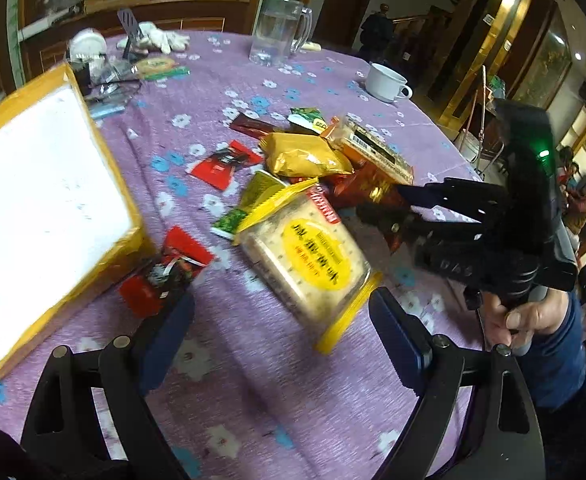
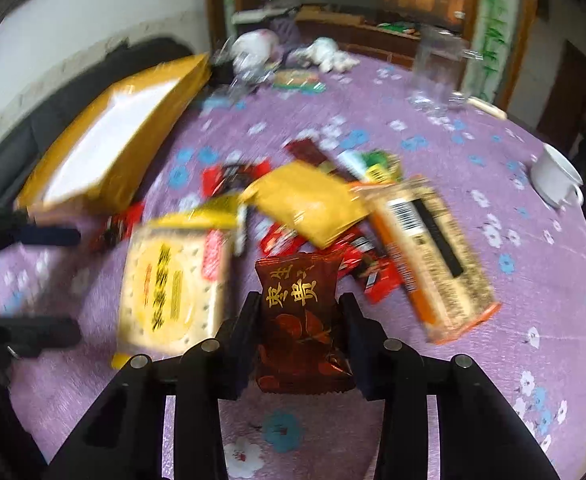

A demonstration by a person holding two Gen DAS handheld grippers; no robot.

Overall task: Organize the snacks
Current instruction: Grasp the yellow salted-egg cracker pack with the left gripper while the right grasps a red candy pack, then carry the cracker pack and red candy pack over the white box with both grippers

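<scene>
My right gripper is shut on a dark red snack packet with gold characters, held just above the purple flowered tablecloth. In the left wrist view, the right gripper reaches in from the right at the edge of the snack pile. My left gripper stands open, nothing between its pads, just short of a clear cracker pack with a yellow label. The pile also holds a yellow bag, a long orange-edged pack and red sachets. A yellow-taped white box lies at the left.
A glass jug stands at the far side. A white cup sits near the table's right edge. White cloth and clutter lie at the back left. A person's hand grips the right gripper's handle.
</scene>
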